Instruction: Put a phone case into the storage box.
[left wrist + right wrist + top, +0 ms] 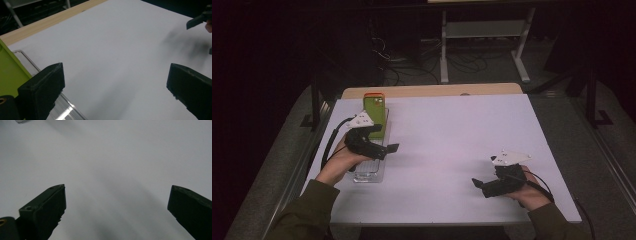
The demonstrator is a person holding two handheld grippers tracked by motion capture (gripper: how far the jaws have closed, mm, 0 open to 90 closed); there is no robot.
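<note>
A person works two hand-held grippers over a white table (452, 145). The left gripper (388, 148) hovers over a clear plastic tray (368, 175) lying along the table's left edge, its jaws spread wide and gripping nothing; in the left gripper view one jaw sits above the tray's rim. A green box with an orange top (375, 114) stands at the tray's far end, just behind that gripper. The right gripper (478, 183) rests well apart from the tray, near the table's front right, jaws likewise released and empty.
</note>
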